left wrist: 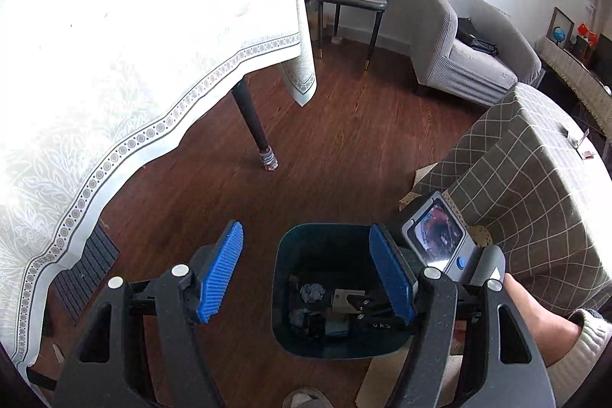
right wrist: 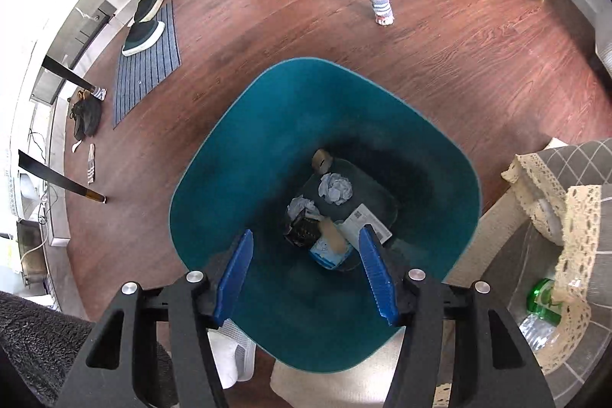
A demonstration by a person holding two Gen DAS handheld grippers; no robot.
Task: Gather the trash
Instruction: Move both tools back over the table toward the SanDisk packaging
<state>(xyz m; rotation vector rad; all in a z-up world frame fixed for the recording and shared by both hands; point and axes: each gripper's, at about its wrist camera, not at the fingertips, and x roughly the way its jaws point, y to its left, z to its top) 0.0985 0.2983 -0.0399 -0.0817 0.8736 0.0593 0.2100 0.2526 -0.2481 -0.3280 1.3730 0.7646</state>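
Both my claws gaping empty, right claw [right wrist: 306, 274] over upright teal bin [right wrist: 229, 148], crumpled paper [right wrist: 336, 188], flat label [right wrist: 365, 222] inside, left claw [left wrist: 306, 274] beside.

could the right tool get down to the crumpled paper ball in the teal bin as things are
Probably yes. The right tool hangs open and empty right over the teal bin's open mouth, and the crumpled paper ball lies uncovered on the bottom. Only the bin's depth could limit it.

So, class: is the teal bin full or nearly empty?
Nearly empty. The teal bin holds only a few scraps at its bottom, like crumpled paper; its walls are bare.
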